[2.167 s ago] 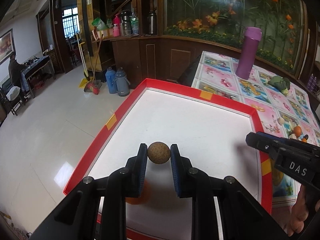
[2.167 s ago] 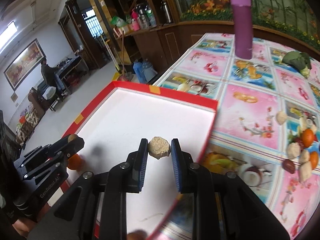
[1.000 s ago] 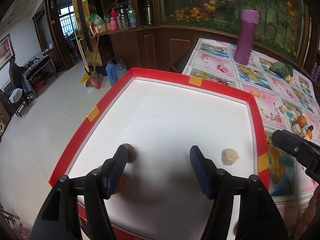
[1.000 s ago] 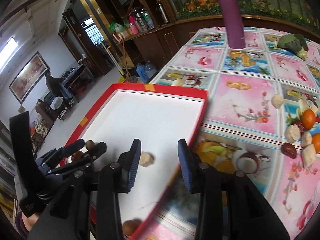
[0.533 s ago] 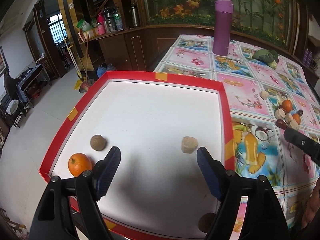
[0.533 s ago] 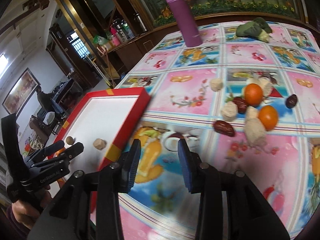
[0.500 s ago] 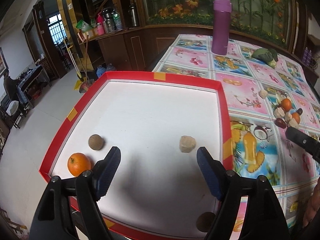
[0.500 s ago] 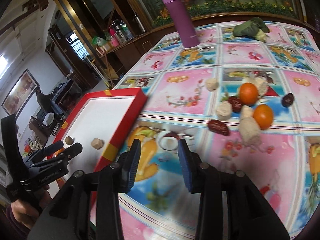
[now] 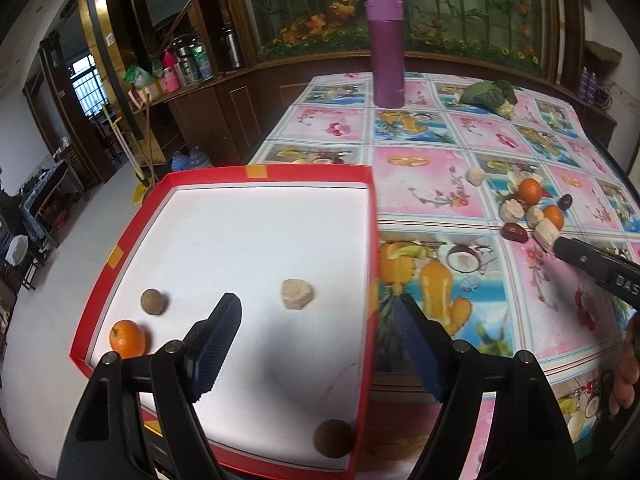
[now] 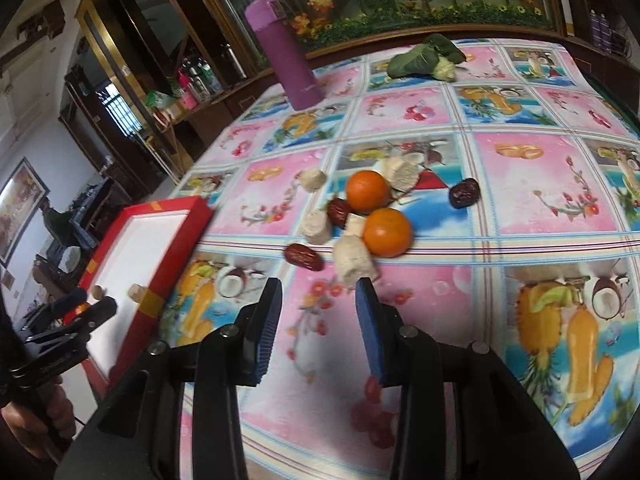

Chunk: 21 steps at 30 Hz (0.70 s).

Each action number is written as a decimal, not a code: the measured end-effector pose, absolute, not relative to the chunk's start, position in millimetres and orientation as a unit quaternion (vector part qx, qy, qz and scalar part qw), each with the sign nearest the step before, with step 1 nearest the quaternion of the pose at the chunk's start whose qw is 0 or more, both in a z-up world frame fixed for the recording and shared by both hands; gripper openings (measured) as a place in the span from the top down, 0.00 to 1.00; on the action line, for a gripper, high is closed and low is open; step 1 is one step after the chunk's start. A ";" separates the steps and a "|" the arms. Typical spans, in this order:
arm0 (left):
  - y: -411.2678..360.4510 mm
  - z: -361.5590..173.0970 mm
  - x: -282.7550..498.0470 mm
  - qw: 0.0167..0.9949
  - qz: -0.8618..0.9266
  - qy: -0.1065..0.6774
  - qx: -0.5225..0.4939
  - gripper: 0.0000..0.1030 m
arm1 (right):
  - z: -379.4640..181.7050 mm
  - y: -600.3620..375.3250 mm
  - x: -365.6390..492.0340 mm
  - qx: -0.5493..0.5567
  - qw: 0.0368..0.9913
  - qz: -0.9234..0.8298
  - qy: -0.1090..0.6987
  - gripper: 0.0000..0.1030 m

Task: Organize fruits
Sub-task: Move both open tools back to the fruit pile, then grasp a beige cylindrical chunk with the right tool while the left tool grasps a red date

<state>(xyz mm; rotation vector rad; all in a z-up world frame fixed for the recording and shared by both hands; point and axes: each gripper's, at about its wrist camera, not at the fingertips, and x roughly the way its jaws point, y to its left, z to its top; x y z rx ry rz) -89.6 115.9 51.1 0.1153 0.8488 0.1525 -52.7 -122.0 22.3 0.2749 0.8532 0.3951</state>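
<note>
**Fruit split between the tray and the tablecloth**

Plainly, the fruit sits in two lots. In the red-rimmed tray point(image 9: 370, 216), the left wrist view shows an orange point(image 9: 127, 338) in the near left corner, a brown round fruit point(image 9: 152, 301) just beside it, a pale lumpy piece point(image 9: 297, 294) toward the right rim, and another brown ball point(image 9: 333, 438) in the near right corner. The right wrist view catches only a sliver of that tray, and the things in it are too small there to name with any confidence.

What that view gives instead is the loose heap point(image 10: 362, 220) on the flowered tablecloth point(image 10: 532, 184): two oranges, three dark red dates and several pale chunks, lying close together, some touching. A purple flask point(image 10: 286, 56) stands upright farther back, with a leafy green vegetable point(image 10: 428, 60) lying near the far edge.

The left gripper point(image 9: 316, 342) hangs over the tray's right rim, its jaws spread wide and just widened further, nothing between them. The right gripper point(image 10: 318, 320) hovers above the cloth just short of the heap, jaws apart and empty; its tip shows in the left view too, next to a pale chunk.
</note>
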 end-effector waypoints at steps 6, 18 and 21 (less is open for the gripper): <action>100.4 49.6 -88.9 0.907 0.053 0.413 0.065 0.24 | 15.6 -115.7 -43.0 0.100 0.885 0.174 0.420 0.61; 87.9 47.0 -81.4 0.903 0.033 0.423 0.067 0.24 | 9.9 -110.3 -26.8 0.084 0.882 0.161 0.436 0.61; 82.6 46.3 -76.1 0.902 0.030 0.425 0.069 0.24 | 10.0 -107.9 -24.7 0.078 0.882 0.163 0.435 0.61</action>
